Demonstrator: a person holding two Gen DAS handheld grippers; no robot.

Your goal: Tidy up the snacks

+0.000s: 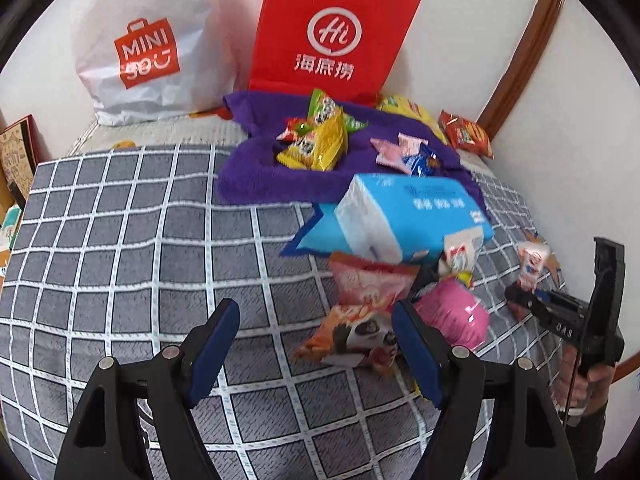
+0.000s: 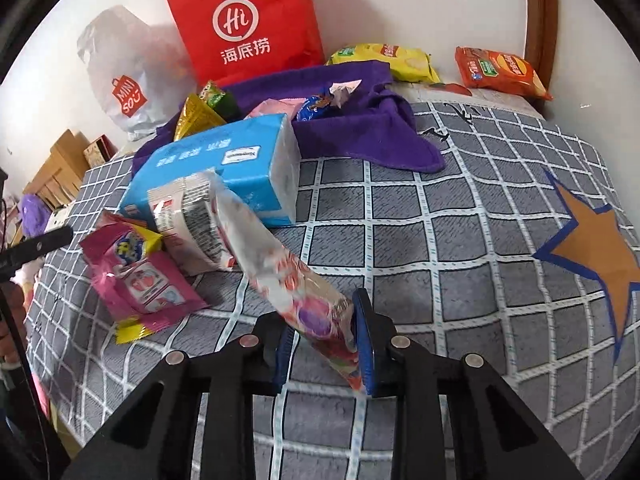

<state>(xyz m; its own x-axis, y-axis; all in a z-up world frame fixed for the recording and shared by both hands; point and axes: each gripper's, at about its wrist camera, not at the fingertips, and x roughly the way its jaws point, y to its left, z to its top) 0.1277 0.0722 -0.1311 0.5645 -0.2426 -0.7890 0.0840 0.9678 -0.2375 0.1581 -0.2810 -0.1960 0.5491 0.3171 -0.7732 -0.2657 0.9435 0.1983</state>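
Right wrist view: the right gripper point(image 2: 324, 344) has its fingers point(image 2: 365, 344) clenched on the near end of a long clear-and-white snack packet point(image 2: 288, 276) printed with red and purple fruit. The packet runs up and away from the fingers, tilted to the left, its far end over the other snacks. Just beyond it lie a white packet with a barcode point(image 2: 192, 232) and a pink packet with yellow ends point(image 2: 140, 284), both resting on the bed.

Left wrist view: the left gripper point(image 1: 316, 352) hangs with its fingers point(image 1: 212, 352) released and nothing between them; an orange snack packet point(image 1: 352, 336) and a pink packet point(image 1: 452, 312) lie just past the right-hand finger.

The bed is covered by a grey quilt point(image 2: 460, 240) with a white grid and an orange star. A blue tissue pack point(image 2: 224, 168) lies next to a purple towel point(image 2: 360, 136) carrying small sweets. Against the white wall stand a red paper bag point(image 2: 248, 28) and a white plastic bag point(image 2: 124, 80), with a yellow crisp bag point(image 2: 384, 60) and an orange crisp bag point(image 2: 500, 72) beside them.
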